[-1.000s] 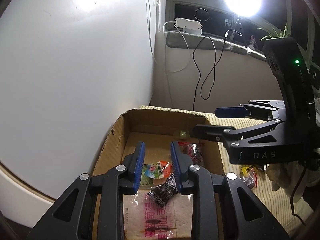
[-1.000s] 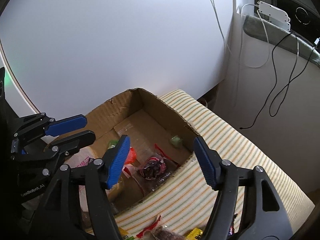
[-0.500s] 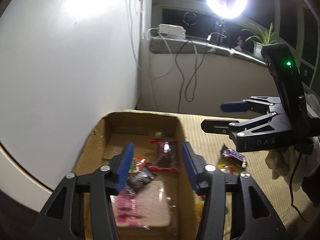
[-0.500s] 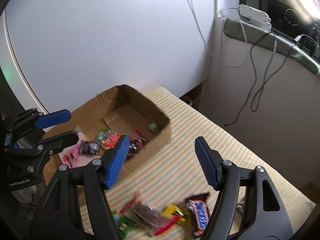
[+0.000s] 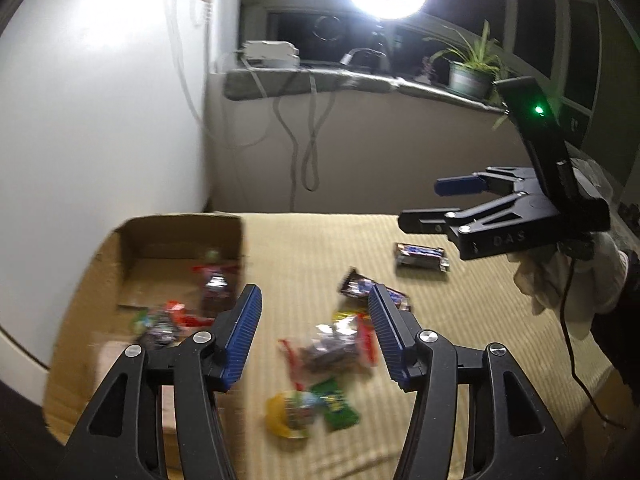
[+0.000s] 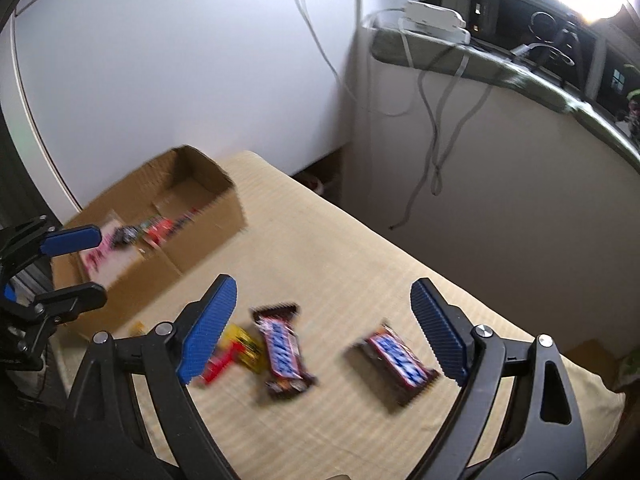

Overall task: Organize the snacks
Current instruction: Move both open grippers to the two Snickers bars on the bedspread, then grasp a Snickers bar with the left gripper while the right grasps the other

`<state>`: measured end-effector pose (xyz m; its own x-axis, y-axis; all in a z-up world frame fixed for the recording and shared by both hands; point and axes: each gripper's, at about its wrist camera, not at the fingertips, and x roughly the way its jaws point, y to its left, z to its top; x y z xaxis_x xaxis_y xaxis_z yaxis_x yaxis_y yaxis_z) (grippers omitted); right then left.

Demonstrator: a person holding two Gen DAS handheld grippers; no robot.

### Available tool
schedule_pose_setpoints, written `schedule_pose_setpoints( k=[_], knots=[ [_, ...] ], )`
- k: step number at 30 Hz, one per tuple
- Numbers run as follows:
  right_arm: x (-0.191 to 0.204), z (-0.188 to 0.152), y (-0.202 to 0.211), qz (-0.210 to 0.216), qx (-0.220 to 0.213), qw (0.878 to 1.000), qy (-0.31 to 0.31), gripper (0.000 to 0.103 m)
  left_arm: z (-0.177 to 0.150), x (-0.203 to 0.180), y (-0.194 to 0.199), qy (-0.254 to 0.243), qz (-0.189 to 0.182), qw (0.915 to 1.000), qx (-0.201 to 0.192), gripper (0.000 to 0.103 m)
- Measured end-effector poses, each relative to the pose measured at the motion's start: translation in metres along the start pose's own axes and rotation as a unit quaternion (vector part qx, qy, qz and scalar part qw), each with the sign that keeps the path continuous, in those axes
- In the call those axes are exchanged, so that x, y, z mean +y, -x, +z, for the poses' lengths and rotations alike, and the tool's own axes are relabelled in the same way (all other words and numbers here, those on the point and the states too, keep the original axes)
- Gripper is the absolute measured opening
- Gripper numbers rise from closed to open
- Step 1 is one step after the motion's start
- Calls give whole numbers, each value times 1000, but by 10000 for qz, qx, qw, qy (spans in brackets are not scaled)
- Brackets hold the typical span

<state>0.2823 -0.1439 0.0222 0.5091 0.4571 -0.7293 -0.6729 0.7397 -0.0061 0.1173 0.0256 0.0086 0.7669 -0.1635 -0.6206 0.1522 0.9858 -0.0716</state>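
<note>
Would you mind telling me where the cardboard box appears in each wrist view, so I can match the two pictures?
Left wrist view: the cardboard box sits left of centre, against the white wall, snacks inside, beyond the left blue pad.
Right wrist view: the cardboard box lies at middle left, open top towards the camera, above the left blue pad.
Shared landmark: the white power strip on the window ledge.

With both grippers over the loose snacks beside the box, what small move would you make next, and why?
Probably lower the right gripper onto the nearer chocolate bar. Its jaws have just been opening, nothing is between them, and the bar lies flat on the striped cloth, outside the cardboard box.
</note>
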Motion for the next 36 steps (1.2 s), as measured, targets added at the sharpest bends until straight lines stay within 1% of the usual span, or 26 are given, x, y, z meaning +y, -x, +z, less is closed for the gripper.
schedule_pose_setpoints(
  k=[2,5,9,13,17,19,24,27,29,31,35,36],
  knots=[
    [-14,-7,1,-57,60,10000,-28,91,-1,-11,-8,-8,-142,9999,91,55],
    [-28,-16,-2,-84,176,9998,-39,91,-3,-26,-22,-87,-255,9994,239,55],
    [-40,-27,-13,-127,352,9993,18,91,-6,-37,-42,2,-498,9977,470,55],
    [-48,-37,-26,-110,499,9987,87,91,-6,-41,-65,59,-565,9959,702,55],
    [-51,-44,-40,-51,618,9979,183,90,-5,-40,-84,97,-555,9945,884,55],
    [-52,-46,-45,21,666,9975,215,84,-4,-40,-94,135,-544,9937,971,55],
    [-51,-48,-53,96,718,9970,274,81,-3,-44,-109,90,-492,9921,1147,55],
    [-49,-47,-58,111,762,9965,332,74,-2,-48,-117,70,-491,9914,1209,55],
    [-49,-48,-62,117,802,9961,339,71,-1,-51,-120,37,-486,9913,1224,55],
    [-50,-48,-65,120,832,9960,314,65,2,-55,-123,-8,-467,9912,1239,55],
    [-53,-50,-71,158,867,9958,233,59,5,-65,-131,-150,-428,9908,1274,55],
    [-54,-50,-71,163,876,9958,226,54,5,-67,-132,-185,-410,9907,1288,55]
  ],
)
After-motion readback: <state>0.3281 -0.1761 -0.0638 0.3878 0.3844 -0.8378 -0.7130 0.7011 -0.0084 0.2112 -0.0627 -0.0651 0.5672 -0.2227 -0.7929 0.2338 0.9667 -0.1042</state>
